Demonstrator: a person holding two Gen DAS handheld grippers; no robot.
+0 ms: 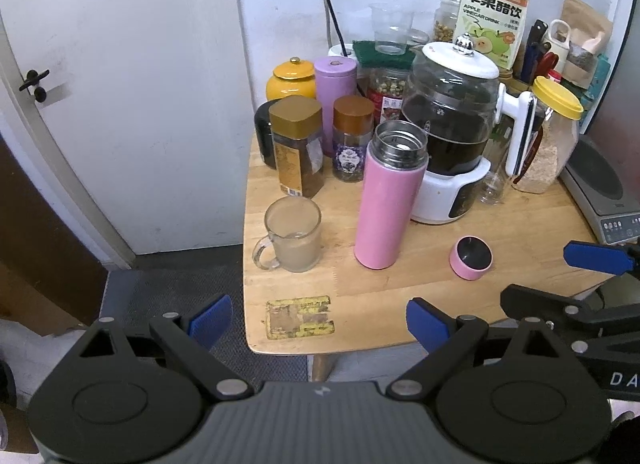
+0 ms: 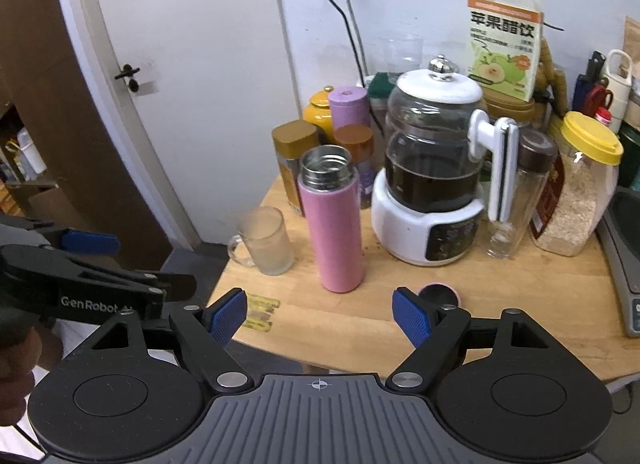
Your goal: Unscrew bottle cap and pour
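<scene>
A pink thermos bottle [image 1: 386,200] stands upright on the wooden table [image 1: 400,304] with its steel mouth uncovered; it also shows in the right wrist view [image 2: 331,220]. Its pink cap [image 1: 471,257] lies on the table to the right of it, partly hidden behind a finger in the right wrist view [image 2: 440,293]. A frosted glass mug [image 1: 291,239] with a little cloudy liquid stands left of the bottle, also seen in the right wrist view [image 2: 265,242]. My left gripper [image 1: 320,322] is open and empty before the table's front edge. My right gripper [image 2: 320,318] is open and empty, short of the bottle.
A glass kettle [image 1: 452,136] on a white base stands behind the bottle. Several jars, a purple tumbler [image 1: 335,96], a yellow-lidded container [image 1: 550,136] and a drink carton [image 1: 494,12] crowd the back. An appliance [image 1: 600,188] sits at the right. A worn sticker [image 1: 300,317] lies near the front edge.
</scene>
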